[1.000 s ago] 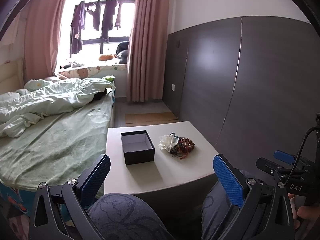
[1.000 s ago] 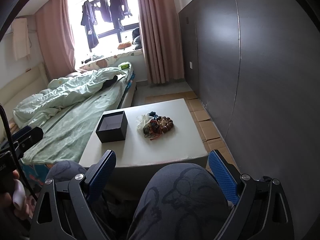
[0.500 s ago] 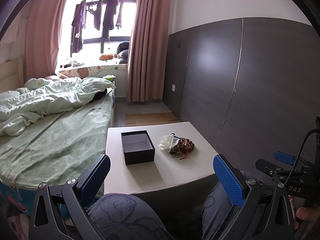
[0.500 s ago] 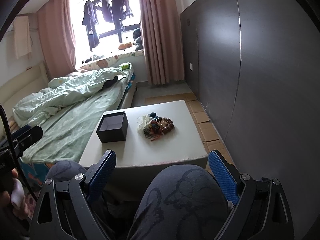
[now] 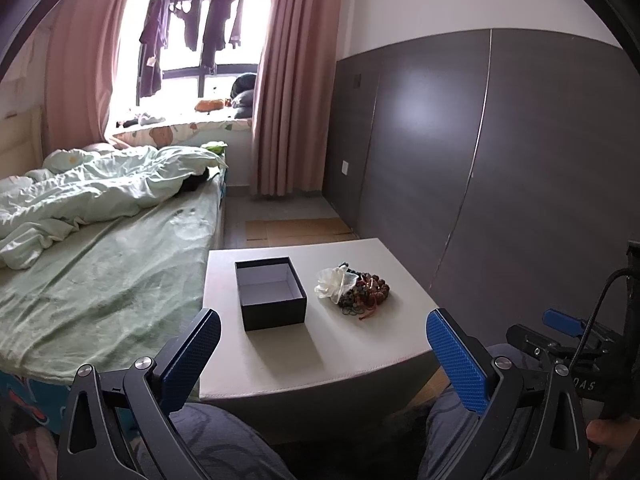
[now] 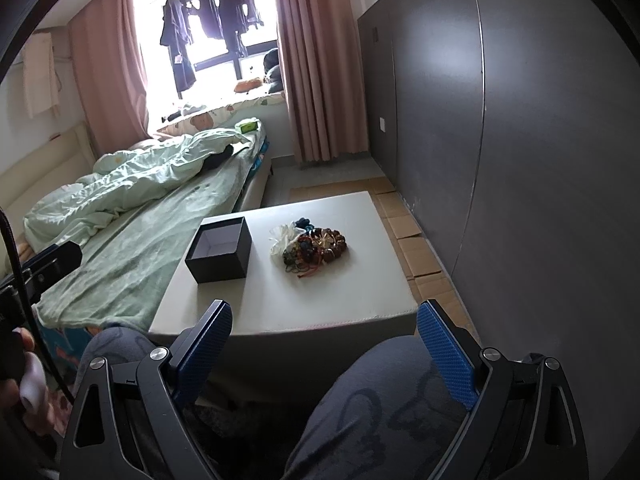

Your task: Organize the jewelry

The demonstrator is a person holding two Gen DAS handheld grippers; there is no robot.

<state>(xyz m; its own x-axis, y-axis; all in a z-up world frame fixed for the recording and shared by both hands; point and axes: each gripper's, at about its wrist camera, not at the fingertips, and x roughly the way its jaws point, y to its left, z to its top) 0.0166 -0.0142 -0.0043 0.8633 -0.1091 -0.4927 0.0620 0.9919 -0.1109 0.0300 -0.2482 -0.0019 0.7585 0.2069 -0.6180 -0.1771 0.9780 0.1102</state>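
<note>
An open black box (image 5: 270, 293) with a pale empty inside sits on a low white table (image 5: 280, 356); it also shows in the right wrist view (image 6: 219, 249). Right of it lies a pile of jewelry (image 5: 354, 291) with beaded bracelets, thin bands and a white fabric flower, also seen from the right wrist (image 6: 310, 247). My left gripper (image 5: 324, 348) is open and empty, held back over the table's near edge. My right gripper (image 6: 325, 340) is open and empty, above the person's knees, short of the table.
A bed with green sheets (image 5: 92, 264) stands against the table's left side. A dark panelled wall (image 5: 500, 168) runs close along the right. Cardboard sheets (image 6: 416, 240) lie on the floor between table and wall. The person's knees (image 6: 376, 408) are under the grippers.
Both views have shifted slightly; the table and jewelry sit a little closer in the right wrist view. Both grippers stay open and empty. Nothing on the table has moved.
</note>
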